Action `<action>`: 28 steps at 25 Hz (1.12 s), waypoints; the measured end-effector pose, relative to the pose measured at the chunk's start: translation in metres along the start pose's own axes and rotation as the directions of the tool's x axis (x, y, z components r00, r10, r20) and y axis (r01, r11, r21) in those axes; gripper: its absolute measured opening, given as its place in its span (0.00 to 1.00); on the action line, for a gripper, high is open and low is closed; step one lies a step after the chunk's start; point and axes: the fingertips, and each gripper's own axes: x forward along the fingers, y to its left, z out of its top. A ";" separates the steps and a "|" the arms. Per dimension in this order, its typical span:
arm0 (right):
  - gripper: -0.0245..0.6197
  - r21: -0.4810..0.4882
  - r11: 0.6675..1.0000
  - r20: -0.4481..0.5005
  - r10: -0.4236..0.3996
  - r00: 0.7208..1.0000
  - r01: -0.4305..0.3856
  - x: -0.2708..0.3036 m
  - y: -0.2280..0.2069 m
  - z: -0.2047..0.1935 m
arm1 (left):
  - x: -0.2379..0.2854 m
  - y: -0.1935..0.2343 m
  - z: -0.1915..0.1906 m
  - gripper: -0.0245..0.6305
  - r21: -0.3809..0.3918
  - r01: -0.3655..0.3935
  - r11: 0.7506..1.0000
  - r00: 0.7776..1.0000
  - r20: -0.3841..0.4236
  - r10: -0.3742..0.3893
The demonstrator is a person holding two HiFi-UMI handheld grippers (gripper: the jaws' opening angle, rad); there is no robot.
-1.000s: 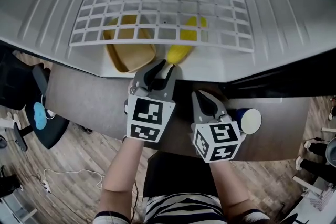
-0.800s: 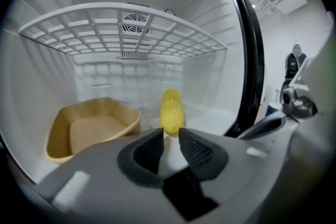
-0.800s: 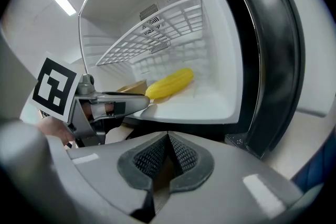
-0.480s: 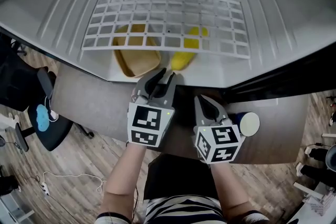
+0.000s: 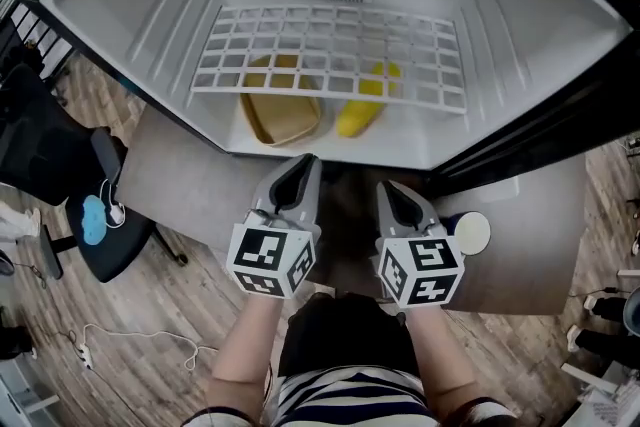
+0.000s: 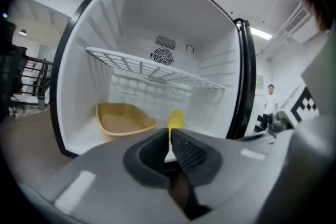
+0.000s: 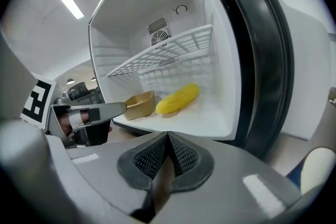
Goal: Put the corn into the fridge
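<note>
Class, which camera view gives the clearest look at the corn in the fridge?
The right gripper view: the whole corn lies in full sight beside the tan dish. The head view shows it through the wire shelf, with bars crossing it. The left gripper view shows only its end.

Nothing you can actually read here tbh, no words, brand names or numbers that I can make out. Closest thing is the black-and-white square marker patterns on the left gripper [image 5: 303, 163] and the right gripper [image 5: 386, 188], and those are just blocky code shapes, not letters. The inside of the fridge [image 5: 150, 10] is plain white, and anything in the room behind is too small and blurry to make out
</note>
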 end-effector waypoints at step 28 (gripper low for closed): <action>0.02 -0.086 0.995 0.081 0.066 0.995 -0.059 -0.053 0.017 0.058 | -0.096 0.004 0.019 0.04 -0.083 -0.207 0.975 0.978 -0.037 0.204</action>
